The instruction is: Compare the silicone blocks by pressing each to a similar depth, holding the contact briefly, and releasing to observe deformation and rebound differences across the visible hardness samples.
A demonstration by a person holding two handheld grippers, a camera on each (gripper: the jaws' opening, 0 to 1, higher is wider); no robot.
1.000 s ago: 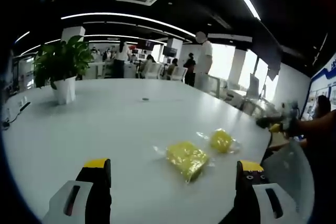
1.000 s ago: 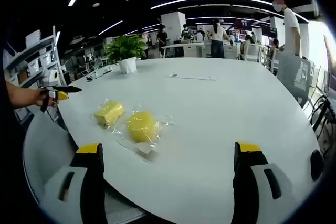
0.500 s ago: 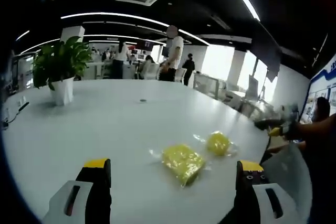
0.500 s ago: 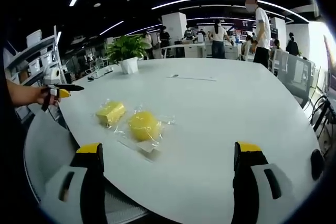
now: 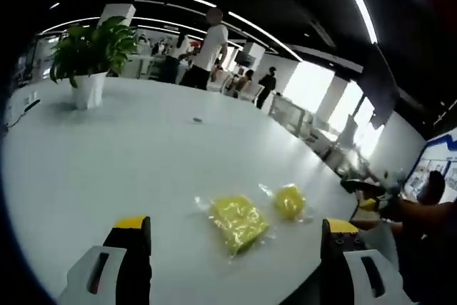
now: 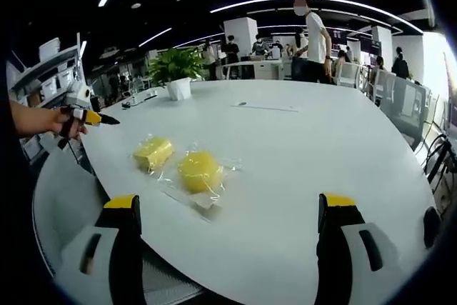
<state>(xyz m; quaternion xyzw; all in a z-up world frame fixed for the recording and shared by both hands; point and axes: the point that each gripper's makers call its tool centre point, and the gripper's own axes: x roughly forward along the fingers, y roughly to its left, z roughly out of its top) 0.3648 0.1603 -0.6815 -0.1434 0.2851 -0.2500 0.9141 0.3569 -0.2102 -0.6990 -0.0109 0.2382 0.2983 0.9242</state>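
Samples: I see two yellow silicone pieces in clear wrap, lying just beside each other on the white table point(image 6: 343, 155). The rectangular block point(image 6: 153, 152) sits left of centre in the right gripper view; the round block point(image 6: 199, 171) lies just right of it. In the left gripper view the rectangular block point(image 5: 235, 221) is lower centre, the round block point(image 5: 288, 201) to its right.
Left gripper point(image 5: 235, 266): jaws spread wide, nothing between them, hovering short of the samples.
Right gripper point(image 6: 228, 248): jaws wide apart, empty, clear of both samples.
Step in hand: I judge no press has begun; neither sample is touched.
Risk, slip: the loose wrap may slide on the smooth tabletop under an off-centre press, pushing a sample away.
Risk, depth: unequal press depth would spoil the comparison; the round block may roll under the jaw.
Risk, edge: both samples lie near the table edge in the left gripper view; a sideways shove could send one off.
Writing: none legible on wrap or blocks.
Surroundings: potted plant point(image 5: 89, 51) upper left; people standing beyond the table.
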